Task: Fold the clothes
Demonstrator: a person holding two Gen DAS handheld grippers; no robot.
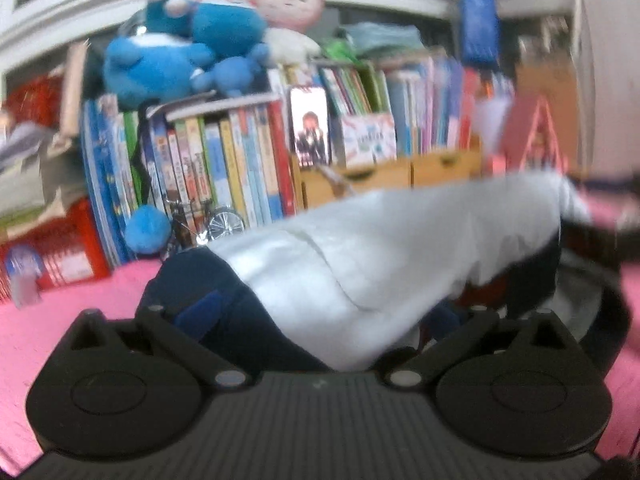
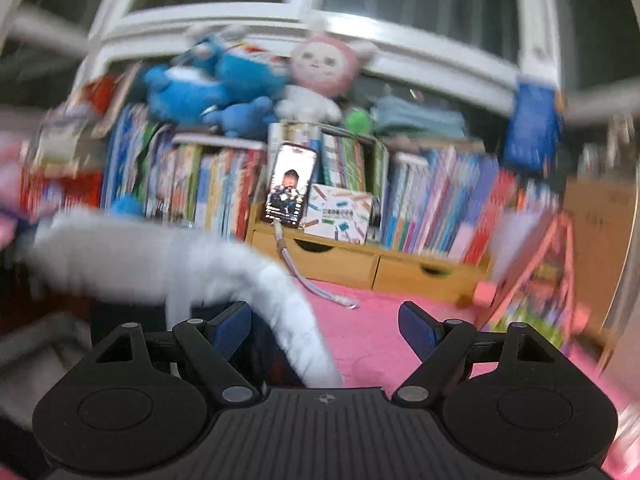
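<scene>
I judge the folding only begun: the garment [image 1: 400, 248] is bunched and lifted rather than flat, no tidy edge or finished fold shows anywhere, and most of the work is left.

My left claw [image 1: 316, 332] is buried under the cloth. One blue pad [image 1: 200, 312] peeks out on its left side against dark fabric, the other is covered by white cloth, so I cannot tell whether that claw pinches the cloth or merely sits beneath it. My right claw [image 2: 324, 332] stands spread wide, its two blue pads [image 2: 232, 332] well apart and pressing on nothing; a white strip of the garment hangs down between them, closer to the left pad, over the pink table cover [image 2: 372, 344].

The garment itself is white on its broad upper part and dark navy lower down (it may be two pieces, I cannot say). From my left claw the white part rises and stretches away to the right as a taut, creased sheet; in front of my right claw it sags as a soft, rounded band that runs off to the left. It lies on the near side of the phone [image 1: 310, 128], which leans upright against the row of books [image 1: 224, 168], and the cloth is apart from both. It looks thin and limp, and should drape wherever I let it.
</scene>
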